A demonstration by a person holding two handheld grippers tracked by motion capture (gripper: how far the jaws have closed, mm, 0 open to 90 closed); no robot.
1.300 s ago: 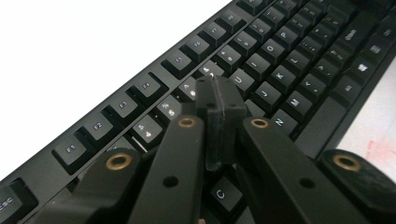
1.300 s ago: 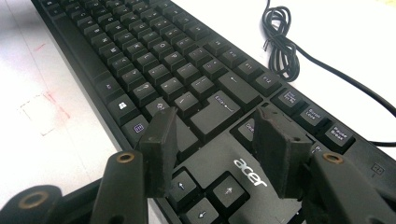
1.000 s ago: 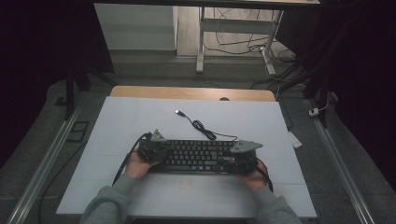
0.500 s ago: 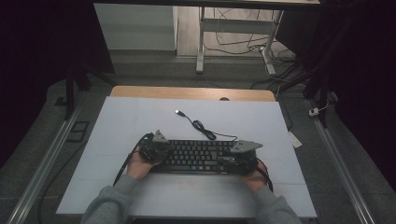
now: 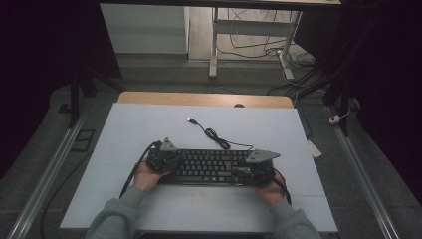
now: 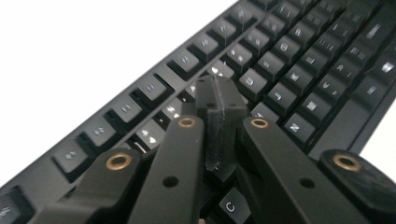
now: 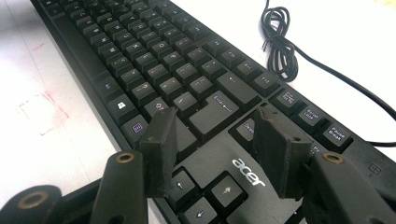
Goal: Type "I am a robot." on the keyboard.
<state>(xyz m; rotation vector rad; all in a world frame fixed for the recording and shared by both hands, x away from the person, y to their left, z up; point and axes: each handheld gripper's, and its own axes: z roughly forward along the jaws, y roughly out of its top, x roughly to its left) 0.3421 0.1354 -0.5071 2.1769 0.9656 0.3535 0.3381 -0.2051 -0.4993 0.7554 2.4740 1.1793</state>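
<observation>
The left gripper (image 6: 219,126), pressed together, and the right gripper (image 7: 215,144), spread, are poised over the keyboard (image 5: 211,167); both ends should be pushed evenly.

Black keyboard (image 5: 211,167) on white table (image 5: 149,124), left gripper (image 5: 161,158), right gripper (image 5: 256,172) at its ends

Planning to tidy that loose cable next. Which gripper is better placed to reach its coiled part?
Right, probably. The right gripper, jaws open, sits at the black keyboard's end, where the thin black cable's coil lies just beyond.
</observation>
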